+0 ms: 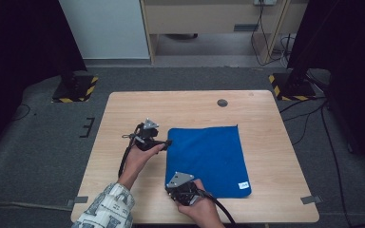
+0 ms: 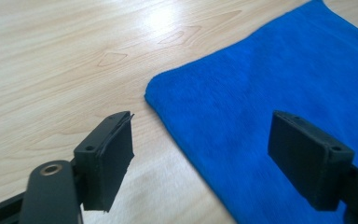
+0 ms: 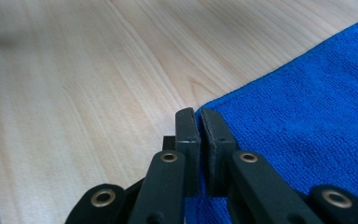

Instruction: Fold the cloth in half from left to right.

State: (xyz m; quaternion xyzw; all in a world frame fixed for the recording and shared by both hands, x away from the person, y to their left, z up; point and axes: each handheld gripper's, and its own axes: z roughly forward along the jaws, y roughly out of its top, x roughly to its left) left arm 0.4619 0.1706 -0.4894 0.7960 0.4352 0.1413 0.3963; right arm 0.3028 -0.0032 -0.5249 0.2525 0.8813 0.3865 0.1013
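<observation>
A blue cloth (image 1: 204,159) lies flat on the wooden table (image 1: 138,107), right of centre. My left gripper (image 1: 167,141) is at the cloth's far left corner, held in the person's left hand. In the left gripper view its jaws (image 2: 200,140) stand wide open, and the cloth's corner (image 2: 284,79) lies on the table just ahead of them, untouched. My right gripper (image 1: 170,186) sits at the cloth's near left corner. In the right gripper view it (image 3: 199,116) is shut, with the edge of the blue cloth (image 3: 317,116) pinched between the pads.
A small dark round disc (image 1: 222,102) is set in the table near its far edge. A white label (image 1: 243,185) marks the cloth's near right corner. Two stand bases with yellow-black stripes (image 1: 76,88) (image 1: 290,85) rest on the floor beyond the table.
</observation>
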